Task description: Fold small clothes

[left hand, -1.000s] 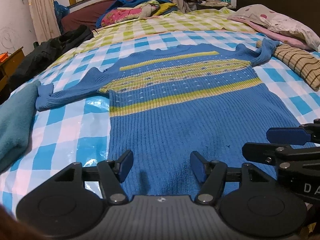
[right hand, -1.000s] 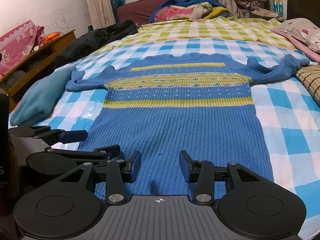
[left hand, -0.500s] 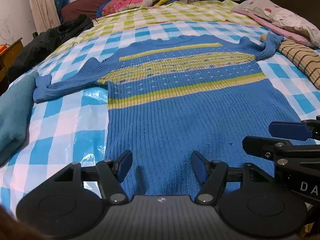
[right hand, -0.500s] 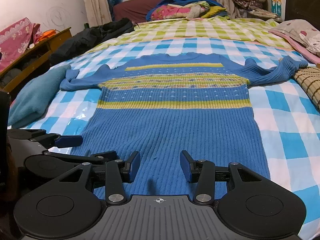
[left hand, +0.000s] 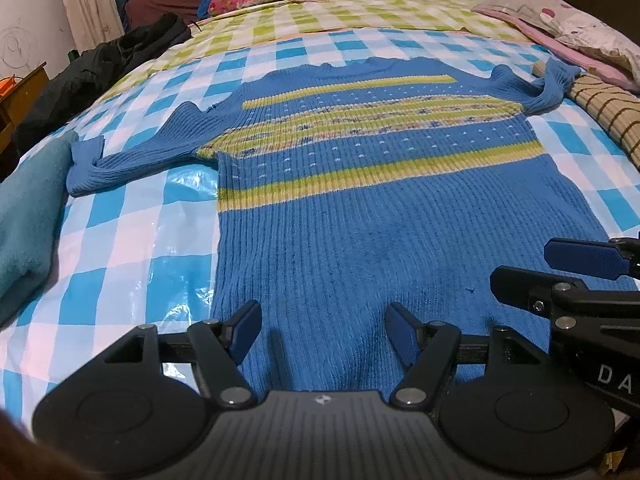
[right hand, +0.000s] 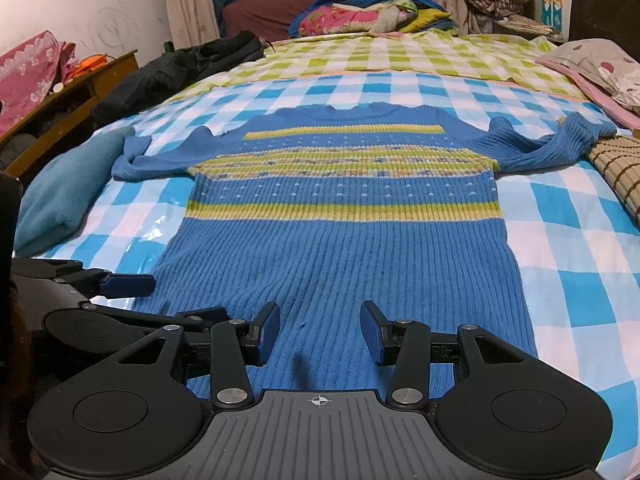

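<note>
A small blue ribbed sweater [left hand: 360, 208] with yellow-green stripes lies flat on a blue-and-white checked sheet [left hand: 120, 240], sleeves spread to both sides. It also shows in the right wrist view [right hand: 340, 240]. My left gripper [left hand: 322, 334] is open and empty over the sweater's bottom hem. My right gripper [right hand: 320, 332] is open and empty over the hem too, beside the left one. The right gripper also shows at the right edge of the left wrist view [left hand: 560, 272]. The left gripper shows at the left edge of the right wrist view [right hand: 120, 292].
A teal folded cloth [right hand: 60, 200] lies left of the sweater. A tan striped garment [right hand: 616, 168] lies at the right. A black jacket [right hand: 180, 68], pillows [right hand: 600, 64] and piled clothes [right hand: 360, 12] sit further back. A wooden cabinet [right hand: 60, 108] stands at the left.
Both grippers have moved slightly forward and lower toward the sweater's hem. Both stay open. The sweater has not moved.
</note>
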Demonstrator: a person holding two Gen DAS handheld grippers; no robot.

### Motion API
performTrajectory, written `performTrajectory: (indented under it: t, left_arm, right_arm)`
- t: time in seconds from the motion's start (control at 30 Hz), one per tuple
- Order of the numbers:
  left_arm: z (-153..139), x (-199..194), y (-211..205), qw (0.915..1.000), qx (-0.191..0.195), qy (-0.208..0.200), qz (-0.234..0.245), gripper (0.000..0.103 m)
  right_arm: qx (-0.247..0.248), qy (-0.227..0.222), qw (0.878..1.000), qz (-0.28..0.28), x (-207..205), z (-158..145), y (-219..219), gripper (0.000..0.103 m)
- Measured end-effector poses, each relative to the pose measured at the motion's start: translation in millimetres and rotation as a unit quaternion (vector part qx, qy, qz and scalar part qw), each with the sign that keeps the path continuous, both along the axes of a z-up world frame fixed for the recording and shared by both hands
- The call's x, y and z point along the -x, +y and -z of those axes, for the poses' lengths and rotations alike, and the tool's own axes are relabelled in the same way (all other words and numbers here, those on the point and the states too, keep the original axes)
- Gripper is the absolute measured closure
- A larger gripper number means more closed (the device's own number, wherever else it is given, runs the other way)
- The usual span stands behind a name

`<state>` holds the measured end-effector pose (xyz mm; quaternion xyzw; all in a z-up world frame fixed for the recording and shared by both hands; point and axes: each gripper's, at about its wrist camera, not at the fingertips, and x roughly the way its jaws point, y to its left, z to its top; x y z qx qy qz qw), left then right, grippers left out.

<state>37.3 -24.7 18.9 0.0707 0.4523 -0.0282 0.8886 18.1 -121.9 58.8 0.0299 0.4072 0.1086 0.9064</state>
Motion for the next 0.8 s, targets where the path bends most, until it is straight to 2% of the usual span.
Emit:
performTrajectory:
  t: [0.8]
  left_arm:
    - [2, -23, -7, 0.9998, 0.0, 0.021, -0.002, 0.03]
  right_arm:
    - [0.002, 0.005, 1.0, 0.013, -20, 4, -7, 0.059]
